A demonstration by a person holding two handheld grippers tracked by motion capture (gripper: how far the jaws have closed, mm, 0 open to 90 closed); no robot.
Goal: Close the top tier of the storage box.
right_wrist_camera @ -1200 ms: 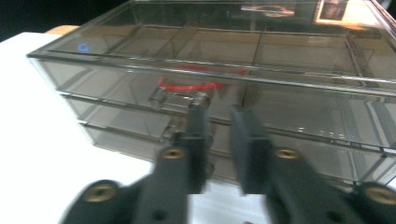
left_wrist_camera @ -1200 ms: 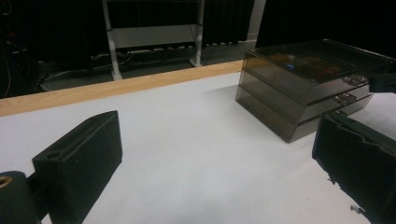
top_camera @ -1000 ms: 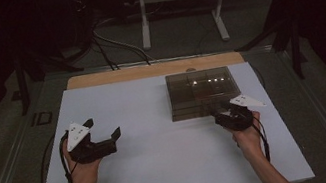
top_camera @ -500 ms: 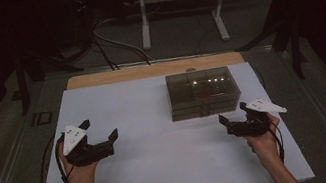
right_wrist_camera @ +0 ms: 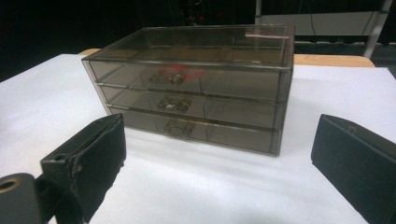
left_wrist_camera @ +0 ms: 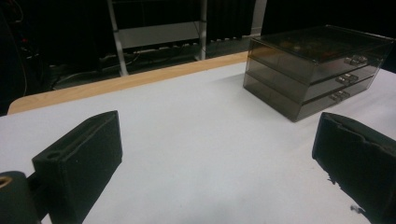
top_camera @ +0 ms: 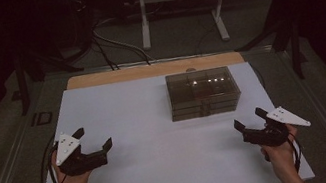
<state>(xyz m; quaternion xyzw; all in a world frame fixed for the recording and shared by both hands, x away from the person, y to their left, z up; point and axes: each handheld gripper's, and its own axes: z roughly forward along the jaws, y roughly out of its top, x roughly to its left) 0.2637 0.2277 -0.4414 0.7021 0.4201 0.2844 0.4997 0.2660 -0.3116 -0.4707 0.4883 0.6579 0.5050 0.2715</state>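
Withdrawn from the drawer box [top_camera: 203, 92] toward 4 o'clock, right tongs [top_camera: 247, 123] have just been opening and stand empty, left tongs [top_camera: 93, 139] likewise agape; box sits at 1 o'clock on the surface [top_camera: 149, 139], so re-approach should square up to a drawer handle.

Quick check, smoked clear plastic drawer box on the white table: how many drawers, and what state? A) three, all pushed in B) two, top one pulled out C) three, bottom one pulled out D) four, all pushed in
A: the right gripper view shows the smoked clear plastic drawer box with three stacked drawer fronts, each with a small handle, all flush with one another; none sticks out over the white table.
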